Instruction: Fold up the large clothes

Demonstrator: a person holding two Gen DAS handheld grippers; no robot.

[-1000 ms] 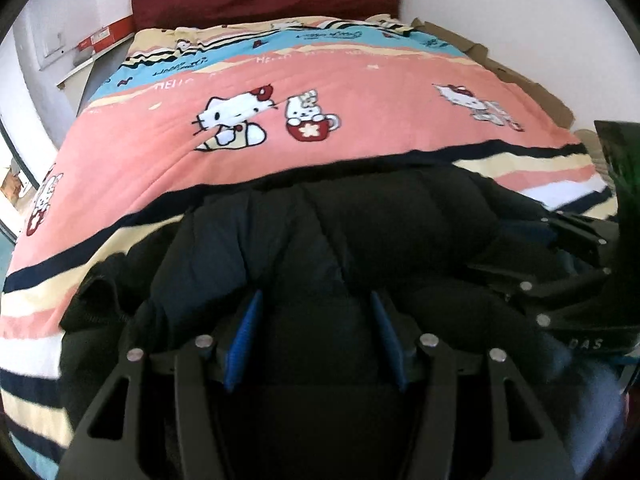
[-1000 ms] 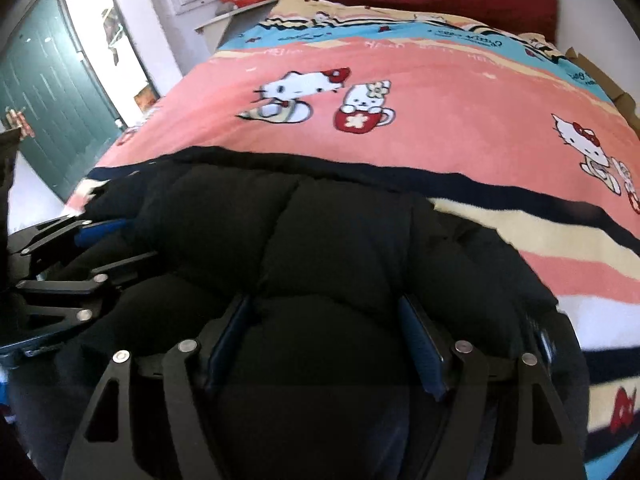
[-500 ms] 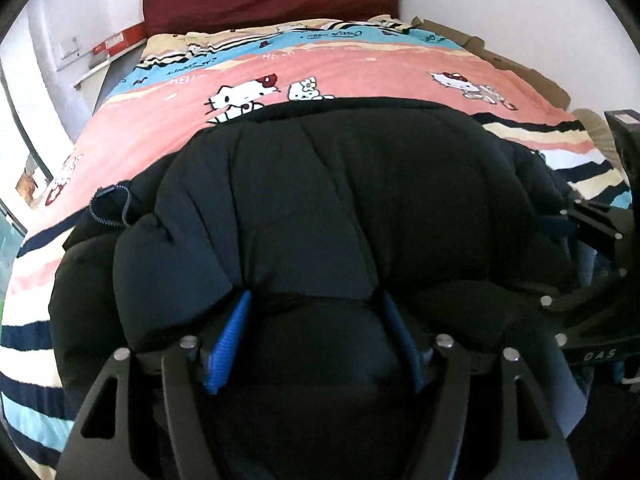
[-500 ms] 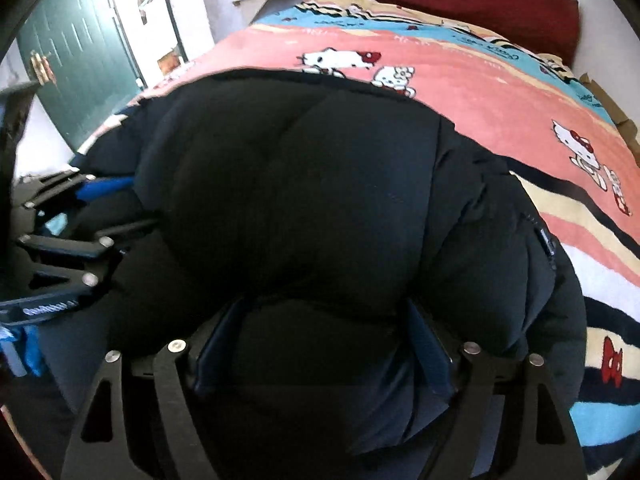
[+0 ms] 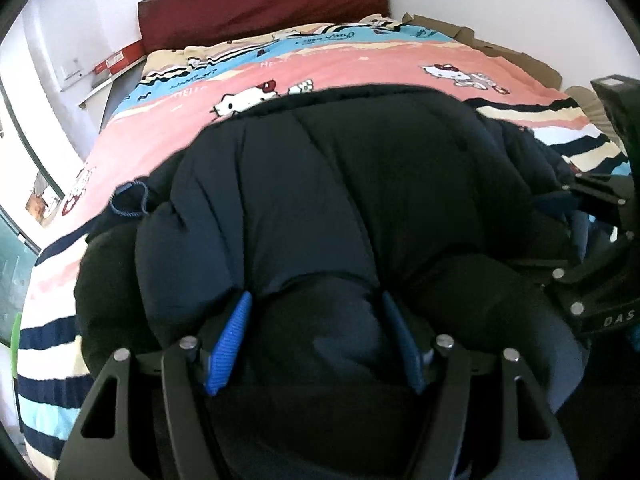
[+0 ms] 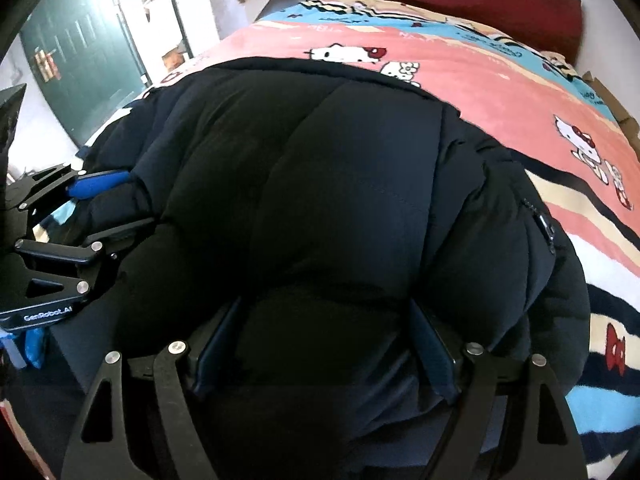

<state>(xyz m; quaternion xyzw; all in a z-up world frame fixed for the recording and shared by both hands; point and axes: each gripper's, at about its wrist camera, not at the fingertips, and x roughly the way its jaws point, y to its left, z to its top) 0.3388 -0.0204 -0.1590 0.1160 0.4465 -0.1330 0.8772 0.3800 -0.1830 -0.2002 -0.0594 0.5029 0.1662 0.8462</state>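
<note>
A big dark navy puffer jacket (image 5: pixel 340 200) lies bunched on the near part of the bed and fills both views; it also shows in the right wrist view (image 6: pixel 320 184). My left gripper (image 5: pixel 316 312) is shut on a thick fold of the jacket's near edge, padding bulging between its blue pads. My right gripper (image 6: pixel 328 320) is shut on another fold of the same edge. Each gripper shows at the side of the other's view: the right one (image 5: pixel 592 256), the left one (image 6: pixel 76 216). A drawcord loop (image 5: pixel 130 200) sticks out on the left.
The bed has a pink, blue and striped Hello Kitty blanket (image 5: pixel 360 64) and a dark red headboard (image 5: pixel 260 4). A wall shelf (image 5: pixel 100 80) and a green door (image 6: pixel 84 52) are on the left. Brown cardboard (image 5: pixel 500 48) lies along the right wall.
Both grippers have lifted the jacket's near edge and carried it forward toward the headboard, so the folded jacket now covers more of the blanket than a second ago.
</note>
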